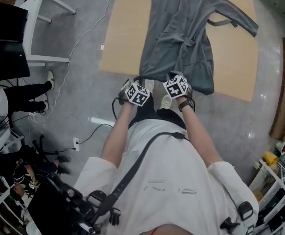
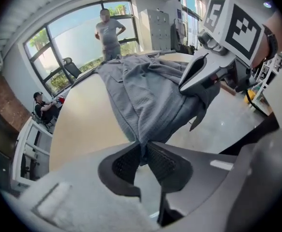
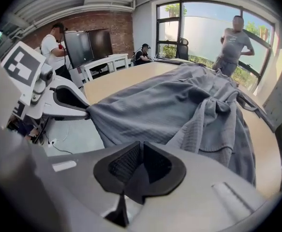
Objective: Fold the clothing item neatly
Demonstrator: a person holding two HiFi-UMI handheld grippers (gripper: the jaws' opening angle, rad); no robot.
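One grey bathrobe (image 1: 179, 43) lies on one wooden table (image 1: 127, 33). At the table's near edge are two grippers: the left gripper (image 2: 141, 153) and the right gripper (image 3: 141, 153). Around the table I count three people, maybe more: one standing person (image 3: 235, 37), one seated person (image 3: 141, 54) and one person in white (image 3: 51, 45). There is also one television (image 3: 90, 45).

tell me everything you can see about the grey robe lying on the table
The grey waffle-textured fabric robe lies lengthwise and rumpled on the light wooden table, with the collar end far from the person. It has long sleeves, one spread towards the picture's right, and a belt knotted at the waist. Its hem reaches the table's near edge, where the left claw and the right claw each pinch it, jaws shut on the cloth.
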